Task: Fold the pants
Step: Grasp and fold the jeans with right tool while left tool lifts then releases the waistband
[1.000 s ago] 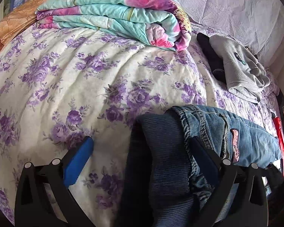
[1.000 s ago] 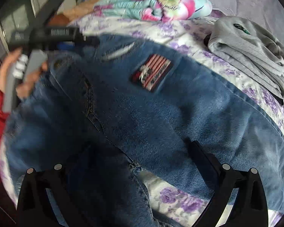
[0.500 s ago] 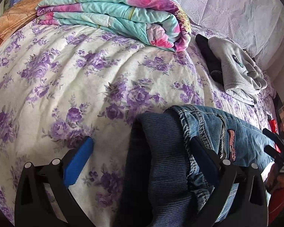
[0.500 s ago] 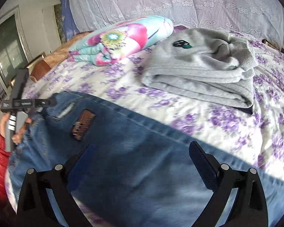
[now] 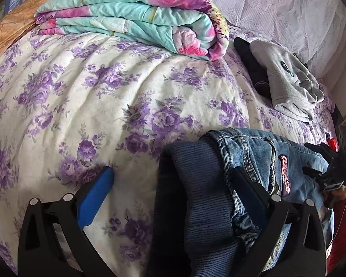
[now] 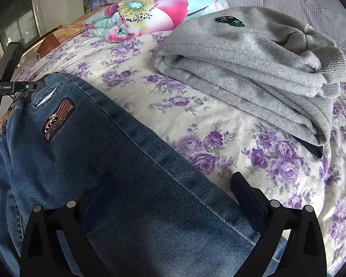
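Since a second ago the right gripper (image 6: 170, 198) has swung off the upper part of the jeans (image 6: 108, 184) and out along a leg, so the grey folded sweatshirt (image 6: 253, 64) now fills the space ahead of it and to its right; the left gripper (image 5: 173, 191) has barely shifted.

In the left wrist view, the left finger (image 5: 94, 194) with its blue pad sits over bare floral bedspread (image 5: 80, 92). Between the fingers and against the right one lies the ribbed dark-blue waistband (image 5: 196, 196) of the jeans (image 5: 260, 159), bunched up, with the denim running off to the right. The jaws stand wide apart and nothing is clamped between them. Far ahead of this gripper lies a folded turquoise-and-pink quilt (image 5: 131, 20), and ahead to the right the sweatshirt (image 5: 288, 80) on top of a dark garment (image 5: 251, 62). At the right edge the other gripper (image 5: 329, 168) hovers over the denim.

In the right wrist view, the left gripper (image 6: 16, 86) shows at the far left by the waist end. A striped patch (image 6: 57, 120) sits on the denim ahead and to the left. The leg passes diagonally under and between the fingers, which are spread wide and released. The right finger (image 6: 249, 196) stands just past the leg's outer seam, over the bedspread (image 6: 219, 120).
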`<state>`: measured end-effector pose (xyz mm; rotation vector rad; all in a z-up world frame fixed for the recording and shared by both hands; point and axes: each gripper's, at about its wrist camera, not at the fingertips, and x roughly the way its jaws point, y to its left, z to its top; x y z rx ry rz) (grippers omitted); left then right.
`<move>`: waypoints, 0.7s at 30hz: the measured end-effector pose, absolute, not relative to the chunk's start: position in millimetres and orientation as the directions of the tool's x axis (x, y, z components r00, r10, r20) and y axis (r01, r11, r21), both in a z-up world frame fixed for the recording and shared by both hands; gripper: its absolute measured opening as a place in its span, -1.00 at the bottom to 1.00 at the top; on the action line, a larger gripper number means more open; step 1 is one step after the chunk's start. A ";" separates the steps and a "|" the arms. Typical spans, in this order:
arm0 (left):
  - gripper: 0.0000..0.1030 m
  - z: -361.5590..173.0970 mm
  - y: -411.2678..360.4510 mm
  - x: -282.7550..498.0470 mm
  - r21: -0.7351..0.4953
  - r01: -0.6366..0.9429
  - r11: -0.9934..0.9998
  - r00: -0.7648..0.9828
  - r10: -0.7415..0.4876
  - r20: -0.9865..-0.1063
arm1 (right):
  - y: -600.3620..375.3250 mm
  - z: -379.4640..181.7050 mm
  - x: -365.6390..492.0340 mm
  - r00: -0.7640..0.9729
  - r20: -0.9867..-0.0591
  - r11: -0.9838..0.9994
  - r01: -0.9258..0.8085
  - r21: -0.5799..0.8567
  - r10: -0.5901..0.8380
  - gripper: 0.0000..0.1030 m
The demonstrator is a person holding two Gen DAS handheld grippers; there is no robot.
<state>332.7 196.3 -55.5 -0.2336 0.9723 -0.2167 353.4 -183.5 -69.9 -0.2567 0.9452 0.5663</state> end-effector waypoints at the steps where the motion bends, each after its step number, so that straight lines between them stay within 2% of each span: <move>1: 0.92 -55.4 196.2 333.5 -0.287 0.085 0.954 0.544 -0.286 -0.789 | -184.8 -69.8 355.2 0.446 -0.822 0.825 -0.563 0.049 0.353 0.93; 5: 0.92 -54.9 196.8 333.8 -0.295 0.104 0.950 0.543 -0.303 -0.783 | -183.3 -71.8 350.7 0.458 -0.822 0.832 -0.553 0.034 0.338 0.93; 6: 0.86 -54.2 196.6 333.1 -0.298 0.111 0.948 0.548 -0.309 -0.778 | -180.2 -72.5 349.3 0.466 -0.823 0.834 -0.552 0.017 0.326 0.93; 8: 0.51 -50.6 193.5 329.5 -0.308 0.147 0.940 0.555 -0.336 -0.761 | -178.3 -71.8 344.3 0.480 -0.819 0.838 -0.546 0.002 0.315 0.84; 9: 0.19 -46.8 189.7 326.6 -0.312 0.186 0.932 0.559 -0.361 -0.746 | -176.2 -70.8 342.7 0.484 -0.814 0.834 -0.551 -0.001 0.319 0.62; 10: 0.14 -44.1 186.0 324.5 -0.300 0.204 0.932 0.565 -0.363 -0.741 | -174.5 -68.6 336.5 0.493 -0.806 0.827 -0.562 -0.010 0.326 0.41; 11: 0.13 -41.6 182.0 322.0 -0.272 0.209 0.939 0.581 -0.343 -0.738 | -171.5 -66.7 329.9 0.509 -0.801 0.824 -0.565 -0.035 0.315 0.30; 12: 0.11 -40.3 179.6 320.6 -0.256 0.212 0.943 0.589 -0.333 -0.737 | -167.7 -65.0 322.6 0.524 -0.796 0.818 -0.572 -0.064 0.304 0.06; 13: 0.08 -38.8 179.4 319.7 -0.258 0.215 0.942 0.596 -0.335 -0.730 | -164.1 -63.1 315.3 0.533 -0.792 0.809 -0.581 -0.088 0.296 -0.27; 14: 0.07 -37.5 181.4 319.2 -0.271 0.216 0.938 0.598 -0.347 -0.723 | -162.3 -60.8 308.8 0.537 -0.792 0.801 -0.590 -0.105 0.292 -0.46; 15: 0.05 -35.5 184.9 318.1 -0.296 0.217 0.930 0.604 -0.366 -0.708 | -162.9 -57.3 304.1 0.551 -0.786 0.802 -0.585 -0.124 0.280 -0.74; 18: 0.00 -24.0 190.7 308.5 -0.335 0.240 0.911 0.642 -0.408 -0.649 | -177.9 -35.6 284.3 0.588 -0.744 0.825 -0.558 -0.091 0.316 -0.81; 21: -0.08 -4.3 189.3 285.8 -0.317 0.283 0.905 0.714 -0.419 -0.560 | -187.0 -8.2 251.2 0.622 -0.692 0.839 -0.543 -0.045 0.366 -0.81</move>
